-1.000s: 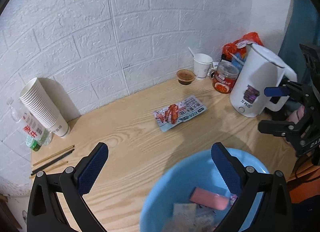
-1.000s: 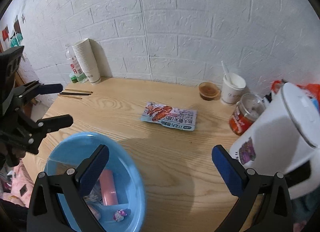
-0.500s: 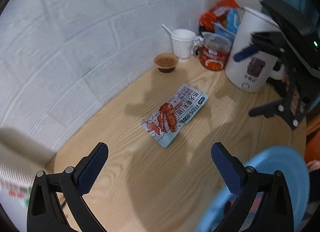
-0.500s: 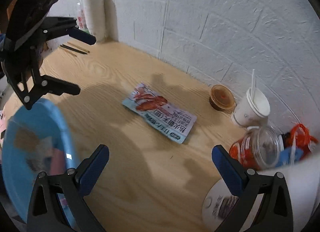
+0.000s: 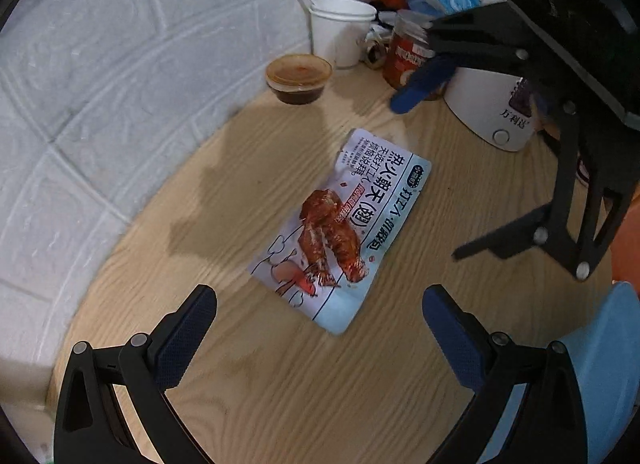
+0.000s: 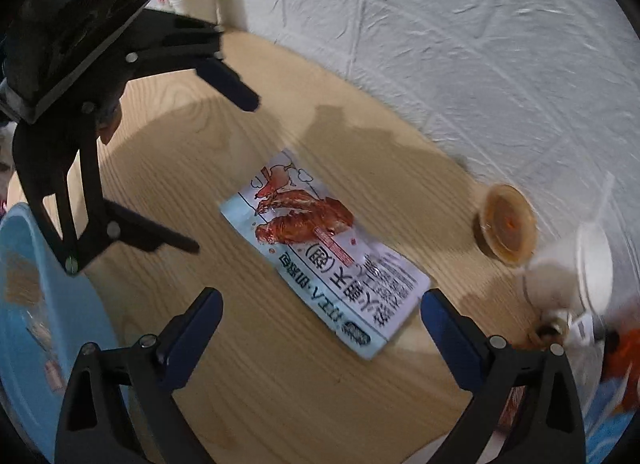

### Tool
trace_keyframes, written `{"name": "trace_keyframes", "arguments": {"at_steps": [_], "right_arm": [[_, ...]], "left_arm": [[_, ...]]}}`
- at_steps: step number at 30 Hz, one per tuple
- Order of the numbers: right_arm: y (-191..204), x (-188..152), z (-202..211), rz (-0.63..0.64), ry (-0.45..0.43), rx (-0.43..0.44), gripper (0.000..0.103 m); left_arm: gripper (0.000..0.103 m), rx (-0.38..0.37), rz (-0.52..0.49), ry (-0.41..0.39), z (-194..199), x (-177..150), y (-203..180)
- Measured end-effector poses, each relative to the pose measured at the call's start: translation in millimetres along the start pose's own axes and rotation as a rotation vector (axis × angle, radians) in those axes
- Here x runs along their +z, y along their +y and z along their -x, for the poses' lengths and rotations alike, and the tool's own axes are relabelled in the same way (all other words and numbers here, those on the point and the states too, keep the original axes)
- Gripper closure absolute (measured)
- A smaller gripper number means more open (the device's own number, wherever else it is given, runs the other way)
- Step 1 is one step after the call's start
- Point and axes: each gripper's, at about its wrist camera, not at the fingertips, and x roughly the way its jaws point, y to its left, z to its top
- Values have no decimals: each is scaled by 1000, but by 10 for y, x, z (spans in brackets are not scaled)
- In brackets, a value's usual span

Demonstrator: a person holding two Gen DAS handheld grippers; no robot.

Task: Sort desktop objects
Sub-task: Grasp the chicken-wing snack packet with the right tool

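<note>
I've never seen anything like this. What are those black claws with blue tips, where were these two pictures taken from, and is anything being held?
Those are two hand-held grippers; a person carries one in each hand, and no robot arm is involved. Each has a camera looking along its fingers, so one picture is from the left gripper and the other from the right gripper. Each view also catches the other gripper. On the wooden table lies a snack packet, flat, with a sauce cup, paper cup, white kettle and blue basin around. Both jaws are open and empty.

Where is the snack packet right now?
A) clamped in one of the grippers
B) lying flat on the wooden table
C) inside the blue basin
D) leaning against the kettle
B: the snack packet lies flat on the table, apart from both open grippers.
</note>
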Motion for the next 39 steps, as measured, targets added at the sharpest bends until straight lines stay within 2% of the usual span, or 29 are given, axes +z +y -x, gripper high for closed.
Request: {"name": "trace_keyframes", "arguments": {"at_steps": [3,8,12,15,19,22,29,30,31,32,33,35,39], "right_arm": [[-9,90,-144,39,27,4,2],[-77,221,-326,97,44,47,8],[-97,240,-457,155,75,92,8],[-115,237,-532,175,87,111,8],[-129,184,-673,212,114,79,7],[-122,172,-749,230,104,107,1],[-120,95,-765,210,48,114,0],[-115,90,-771,201,53,113,0],[-108,88,-775,196,59,111,0],[-94,85,-778,193,63,109,3],[-89,81,-775,192,62,110,5],[-77,77,-739,204,50,119,21],[50,54,-723,293,83,142,30]], "left_arm": [[0,-12,-27,11,-121,27,7],[0,-54,-44,9,-272,5,57],[0,-92,-51,23,-361,-20,102],[0,-75,-98,5,-390,-21,90],[0,-29,-184,-35,-432,-61,48],[0,-40,-197,-72,-429,-93,51],[0,-54,-211,-122,-401,-186,17],[6,-58,-218,-128,-391,-200,4],[17,-65,-230,-139,-369,-219,-18],[24,-77,-241,-149,-345,-233,-39],[24,-84,-252,-149,-334,-244,-61],[26,-89,-262,-144,-318,-270,-100],[26,-105,-295,-132,-277,-287,-173]]}}
